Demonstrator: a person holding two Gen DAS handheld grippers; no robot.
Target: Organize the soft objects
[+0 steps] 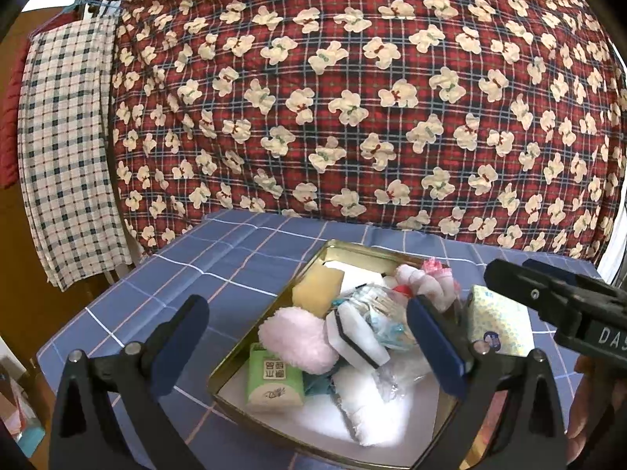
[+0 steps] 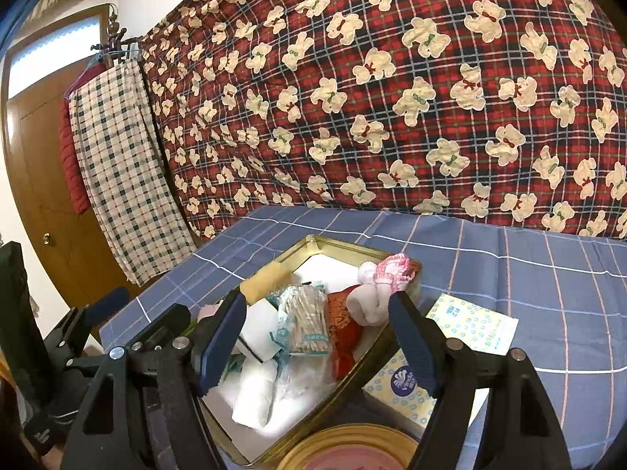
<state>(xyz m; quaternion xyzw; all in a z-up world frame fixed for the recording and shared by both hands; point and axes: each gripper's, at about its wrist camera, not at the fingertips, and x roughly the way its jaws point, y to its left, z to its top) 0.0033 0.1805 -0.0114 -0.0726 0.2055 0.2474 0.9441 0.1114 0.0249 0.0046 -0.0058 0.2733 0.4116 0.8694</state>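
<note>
Your left tool hangs over the gold tin with its jaws spread wide and nothing between them. Your right tool also stands open and empty, above the tin's right side. The tin sits on the blue-checked worktop and is crowded: pink puff, green pack, yellow sponge, white sponge, cotton-swab bag, red cloth. Two tissue packs lie on the worktop just right of the tin, and a round lid sits near its front corner.

Soft, even indoor light, fairly bright; daylight glows through the window at upper left. Both fisheye views bulge strongly, with dark corners. Focus is sharp, with little blur.
</note>
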